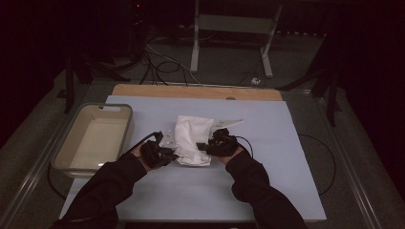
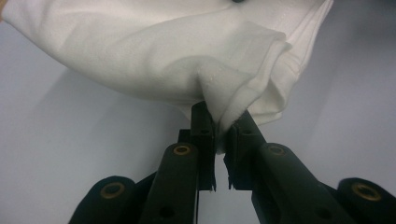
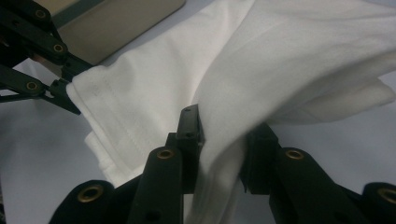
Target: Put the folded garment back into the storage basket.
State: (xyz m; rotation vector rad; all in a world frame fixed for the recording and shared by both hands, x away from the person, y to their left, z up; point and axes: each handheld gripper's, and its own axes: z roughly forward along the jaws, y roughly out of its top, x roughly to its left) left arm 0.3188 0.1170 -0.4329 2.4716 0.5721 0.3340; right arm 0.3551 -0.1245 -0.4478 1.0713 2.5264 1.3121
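A white cloth [image 1: 193,138] lies bunched in the middle of the pale blue table mat [image 1: 267,143]. My left gripper [image 1: 168,155] holds its near left edge, and in the left gripper view a fold of the white cloth [image 2: 187,56] is pinched between the black jaws of my left gripper [image 2: 222,133]. My right gripper [image 1: 204,147] holds the near right edge. In the right gripper view a thick fold of the white cloth [image 3: 289,60] runs down between the jaws of my right gripper [image 3: 224,140]. The left gripper's fingers [image 3: 60,88] show at the cloth's far corner there.
A clear plastic tub [image 1: 95,138] stands at the mat's left edge, close to my left hand. A wooden strip [image 1: 196,91] borders the far side of the mat. Beyond it are cables and a metal stand's legs [image 1: 229,38] on the floor.
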